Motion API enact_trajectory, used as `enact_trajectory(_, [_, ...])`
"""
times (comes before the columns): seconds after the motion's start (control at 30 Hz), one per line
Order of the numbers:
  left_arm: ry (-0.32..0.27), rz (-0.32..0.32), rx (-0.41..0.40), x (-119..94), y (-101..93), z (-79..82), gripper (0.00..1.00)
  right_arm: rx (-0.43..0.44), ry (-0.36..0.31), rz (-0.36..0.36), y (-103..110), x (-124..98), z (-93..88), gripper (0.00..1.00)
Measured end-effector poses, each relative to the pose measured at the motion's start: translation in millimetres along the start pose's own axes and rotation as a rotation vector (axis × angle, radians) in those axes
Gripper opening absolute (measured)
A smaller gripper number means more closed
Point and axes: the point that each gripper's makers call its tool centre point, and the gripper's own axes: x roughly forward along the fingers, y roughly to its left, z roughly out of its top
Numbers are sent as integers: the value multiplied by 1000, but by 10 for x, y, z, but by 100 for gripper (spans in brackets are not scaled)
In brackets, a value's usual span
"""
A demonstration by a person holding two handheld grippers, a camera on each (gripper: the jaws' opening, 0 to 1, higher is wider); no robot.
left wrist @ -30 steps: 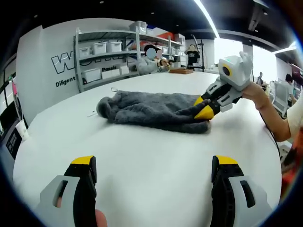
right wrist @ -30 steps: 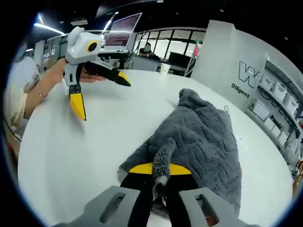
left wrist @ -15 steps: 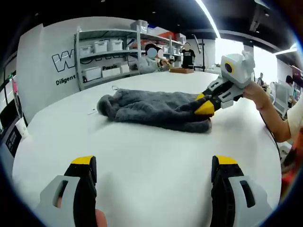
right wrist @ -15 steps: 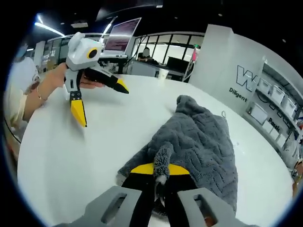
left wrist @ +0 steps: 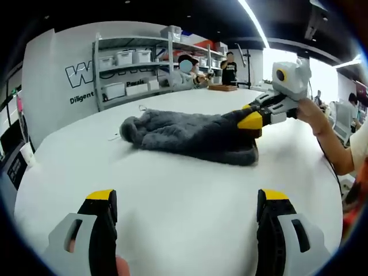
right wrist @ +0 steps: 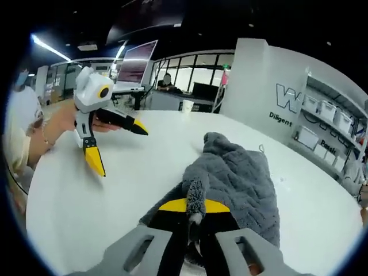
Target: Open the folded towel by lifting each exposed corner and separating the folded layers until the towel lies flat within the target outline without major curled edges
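Right gripper view: right gripper [right wrist: 194, 214] clamped on a corner of the grey fluffy knit towel [right wrist: 236, 187], bottom centre. Towel lies bunched and folded on the round white table [right wrist: 86, 201], centre right; unfolding barely begun, target outline not visible. Left gripper [right wrist: 112, 144] hovers upper left, jaws spread wide, empty, hand-held tilted above the tabletop.
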Motion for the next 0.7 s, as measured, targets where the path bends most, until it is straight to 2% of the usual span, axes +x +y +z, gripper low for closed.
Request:
enact_trajectory(0.13, [-88,-6,-36,-3,5,126,100,16,-12,-3,-18,-13,16,0])
enact_trajectory(0.23, [-127,-24,-58,-17,-16,189,99,17,-14,-3,-26,-17,20,0])
enact_trajectory(0.3, [-132,-25,-61,-18,-19,198,99,13,-21,-8,-39,-25,34,0])
enact_trajectory(0.57, [-119,-30,-47,-21,-40,189,99,32,-141,-103,-303,-212,247,0])
enact_trajectory(0.7, [-109,-39,-47,-8,-60,167,98,87,-193,-181,-581,-376,265,0])
